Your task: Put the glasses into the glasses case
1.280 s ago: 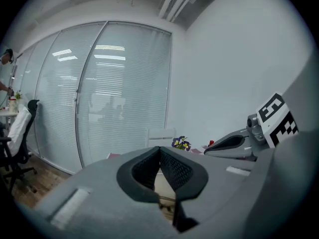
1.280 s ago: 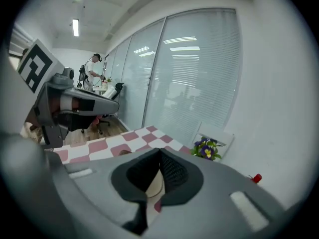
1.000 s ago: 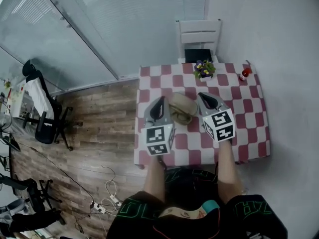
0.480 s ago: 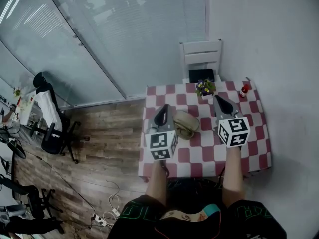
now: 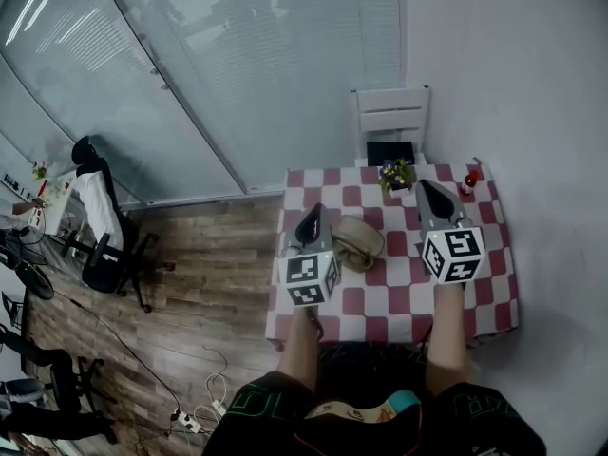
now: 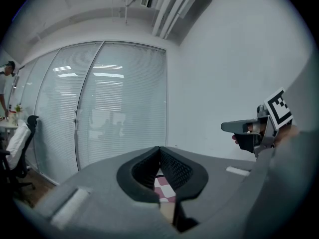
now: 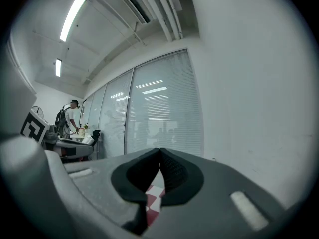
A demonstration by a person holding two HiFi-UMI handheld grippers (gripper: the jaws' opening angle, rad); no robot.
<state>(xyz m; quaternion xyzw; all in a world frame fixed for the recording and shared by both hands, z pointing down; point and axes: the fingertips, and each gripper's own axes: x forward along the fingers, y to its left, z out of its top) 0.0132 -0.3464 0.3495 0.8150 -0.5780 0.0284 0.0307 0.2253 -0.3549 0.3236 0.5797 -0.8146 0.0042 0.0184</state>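
A glazed partition with blinds (image 5: 237, 74) fills the far side of the room above a wood floor (image 5: 190, 283). A table (image 5: 494, 283) in a red and white checked cloth stands against the white wall, with a white chair (image 5: 391, 122) at its far edge. An office chair (image 5: 100, 231) draped in white stands well apart to the left. The left gripper (image 5: 312, 213) is held over the table's left part; its jaws are closed tip to tip with nothing between them, as its own view confirms (image 6: 159, 151). The right gripper (image 5: 424, 187) is over the table's right part, likewise closed tip to tip and empty (image 7: 159, 151). The tan case (image 5: 358, 241) lies on the table between the two grippers, just beside the left one and apart from the right. The glasses cannot be made out separately from the case; whether they lie in it cannot be told. A flower pot (image 5: 397, 174) and a small red bottle (image 5: 468, 181) stand near the table's far edge.
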